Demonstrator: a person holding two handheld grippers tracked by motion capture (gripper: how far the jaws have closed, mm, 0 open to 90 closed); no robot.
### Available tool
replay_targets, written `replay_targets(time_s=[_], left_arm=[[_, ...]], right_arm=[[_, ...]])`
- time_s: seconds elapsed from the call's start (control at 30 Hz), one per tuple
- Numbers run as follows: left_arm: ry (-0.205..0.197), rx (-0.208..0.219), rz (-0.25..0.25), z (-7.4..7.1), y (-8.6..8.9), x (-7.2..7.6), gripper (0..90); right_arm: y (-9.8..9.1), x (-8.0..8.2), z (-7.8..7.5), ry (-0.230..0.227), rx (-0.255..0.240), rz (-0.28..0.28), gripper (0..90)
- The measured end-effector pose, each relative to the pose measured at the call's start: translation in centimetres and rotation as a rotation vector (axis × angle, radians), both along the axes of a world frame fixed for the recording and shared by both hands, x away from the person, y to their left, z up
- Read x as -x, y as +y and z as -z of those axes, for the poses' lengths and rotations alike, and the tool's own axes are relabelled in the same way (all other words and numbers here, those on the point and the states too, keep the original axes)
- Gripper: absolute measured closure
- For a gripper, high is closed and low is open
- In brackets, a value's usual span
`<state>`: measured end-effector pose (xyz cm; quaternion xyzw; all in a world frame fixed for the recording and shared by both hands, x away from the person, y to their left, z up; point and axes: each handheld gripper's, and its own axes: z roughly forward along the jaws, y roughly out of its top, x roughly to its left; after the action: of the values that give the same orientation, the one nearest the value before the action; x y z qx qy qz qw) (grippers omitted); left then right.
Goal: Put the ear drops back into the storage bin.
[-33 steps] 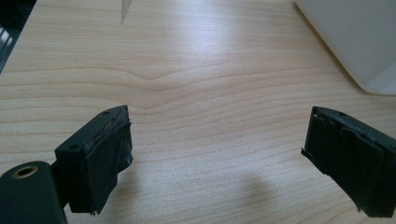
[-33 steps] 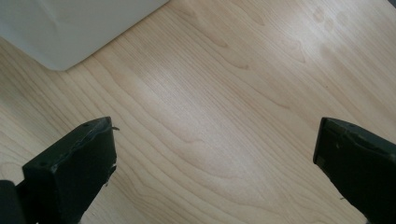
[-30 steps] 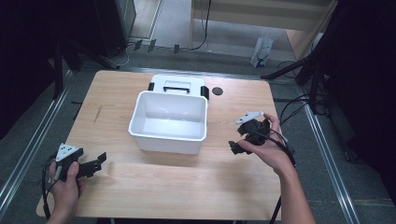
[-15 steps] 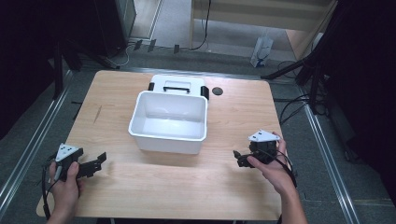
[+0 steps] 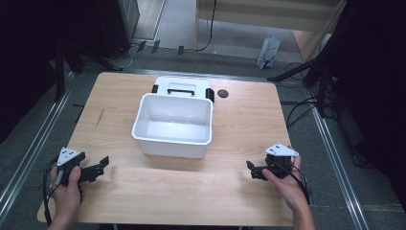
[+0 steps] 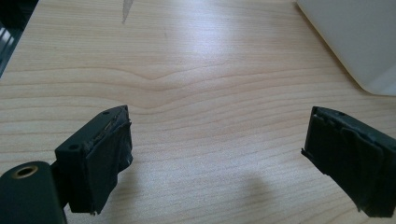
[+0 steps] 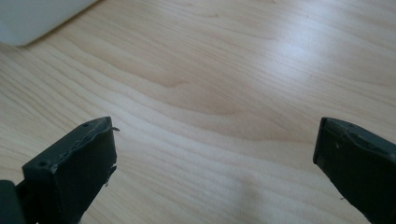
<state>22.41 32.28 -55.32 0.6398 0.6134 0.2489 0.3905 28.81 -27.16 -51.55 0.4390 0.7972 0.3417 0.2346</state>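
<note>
A white plastic bin (image 5: 174,123) stands open-topped in the middle of the wooden table (image 5: 239,124); its inside looks bare. Behind it lies its white lid (image 5: 181,87) with black clips and a handle. My left gripper (image 5: 101,165) rests low at the table's front left, held in a hand, open with nothing between its jaws (image 6: 217,154). At the front right my right gripper (image 5: 251,169) sits low over the wood, also open and holding nothing (image 7: 215,163). A corner of the bin shows in the left gripper view (image 6: 355,37) and in the right gripper view (image 7: 32,18).
A small dark round disc (image 5: 222,93) lies on the table right of the lid. Metal rails (image 5: 33,148) run along both sides of the table. Cables and stand legs (image 5: 306,72) sit on the floor at the right, with a white bag (image 5: 268,50) beyond the table.
The right hand has drawn its gripper back toward the front edge and lowered it to the table. The left gripper has stayed where it was.
</note>
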Motion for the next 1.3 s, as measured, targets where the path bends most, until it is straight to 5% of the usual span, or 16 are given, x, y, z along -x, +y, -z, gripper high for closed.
replay_targets(time_s=[0.43,0.8,0.83,1.1,1.3], left_arm=[[-0.001,0.003,-0.004,0.0,0.0,0.0,8.4],[0.0,-0.003,-0.003,0.0,-0.1,0.0,8.4],[0.0,-0.01,-0.002,0.0,-0.1,0.0,8.4],[0.0,-0.025,-0.005,0.0,-0.3,-0.1,8.4],[0.002,-0.028,-0.001,0.0,-0.3,-0.1,8.4]], right_arm=[[-4.0,3.1,2.7,-0.001,-0.06,0.087,0.0],[-7.0,5.7,3.1,-0.027,-0.119,0.138,0.0],[-7.6,6.2,3.2,-0.043,-0.154,0.149,0.0],[-8.3,6.4,3.2,-0.049,-0.232,0.17,0.0],[-8.4,6.2,3.2,-0.026,-0.243,0.173,0.0]])
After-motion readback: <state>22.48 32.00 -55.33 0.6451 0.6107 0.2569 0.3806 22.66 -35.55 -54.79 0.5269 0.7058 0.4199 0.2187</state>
